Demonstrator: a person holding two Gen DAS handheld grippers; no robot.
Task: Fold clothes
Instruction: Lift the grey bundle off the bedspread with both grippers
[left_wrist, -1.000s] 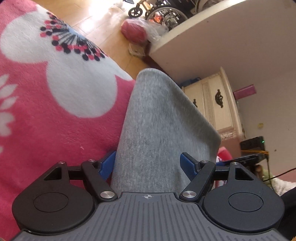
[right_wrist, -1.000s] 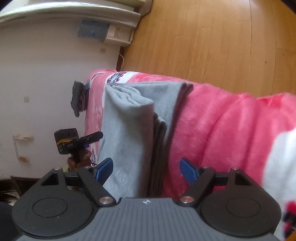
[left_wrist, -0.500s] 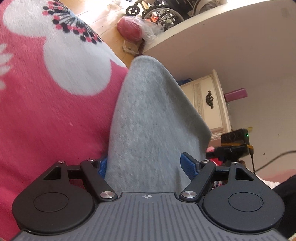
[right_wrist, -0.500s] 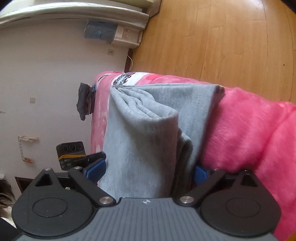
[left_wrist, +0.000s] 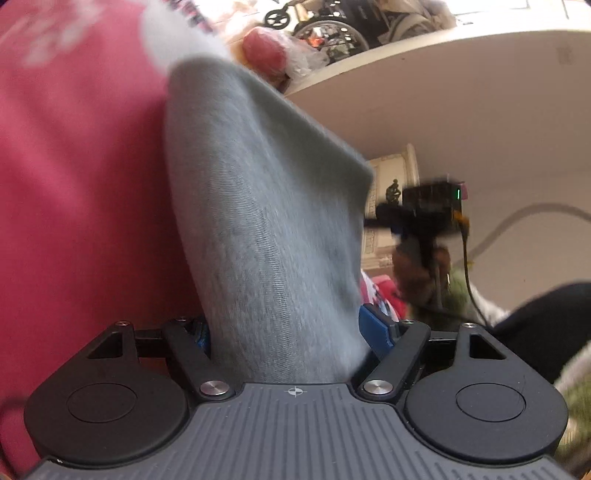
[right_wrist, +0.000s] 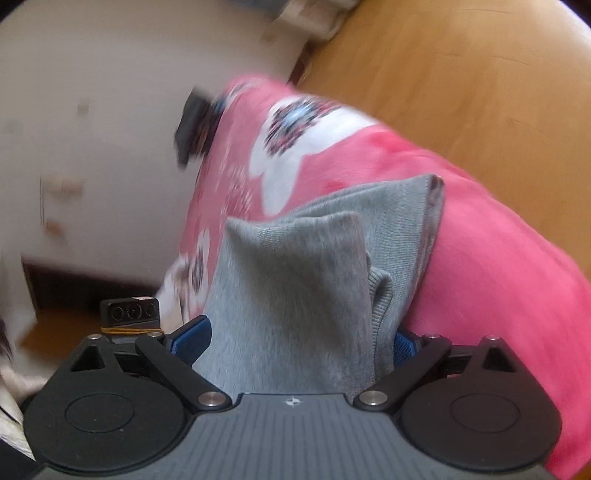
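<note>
Grey garment (left_wrist: 266, 229) runs straight away from each hand-held gripper, left (left_wrist: 284, 334) and right (right_wrist: 295, 341), both pinching its near edge over the pink blanket (right_wrist: 498, 266).

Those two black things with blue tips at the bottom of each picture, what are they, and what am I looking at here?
They are hand-held tools, one in each of a person's hands; no robot arm is involved. Each carries a wide-angle camera looking forward along its two jaws, so one picture comes from the left gripper and the other from the right gripper. The blue parts are the jaw pads. Both tools are closed on a grey garment, each pinching a part of it, with the cloth running up between the pads. Under it lies a pink blanket with white flower shapes. In the left view you can see the other tool beyond the cloth. The pictures are blurred, so things are probably moving.
</note>
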